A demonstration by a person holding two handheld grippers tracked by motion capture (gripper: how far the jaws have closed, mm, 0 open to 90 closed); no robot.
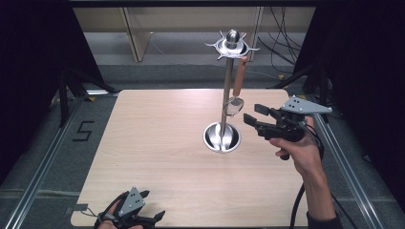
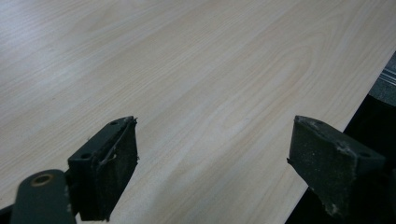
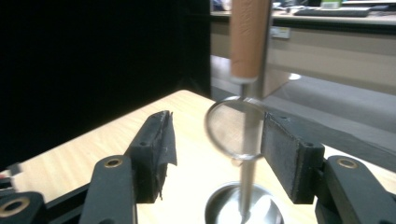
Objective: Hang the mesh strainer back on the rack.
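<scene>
While the wooden-handled round mesh strainer (image 1: pixel 236 90) is hanging from the chrome utensil stand (image 1: pixel 223 109) on the pale wooden table (image 1: pixel 157 157), the right gripper (image 1: pixel 253 114) is being held beside it, jaws released and empty, and the left gripper (image 1: pixel 152 205) is being rested open.

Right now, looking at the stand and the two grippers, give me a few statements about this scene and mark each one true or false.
1. A small strainer with a wooden handle hangs from the top of the metal stand. True.
2. The right gripper is clamped on the strainer. False: its jaws stand open, with the strainer's ring seen between them in the right gripper view, not pressed.
3. The left gripper rests low at the near edge of the table. True.
4. The left gripper holds a spoon. False: its jaws are open with bare tabletop between them.
5. The stand lies toppled. False: it is upright on its round base.
</scene>
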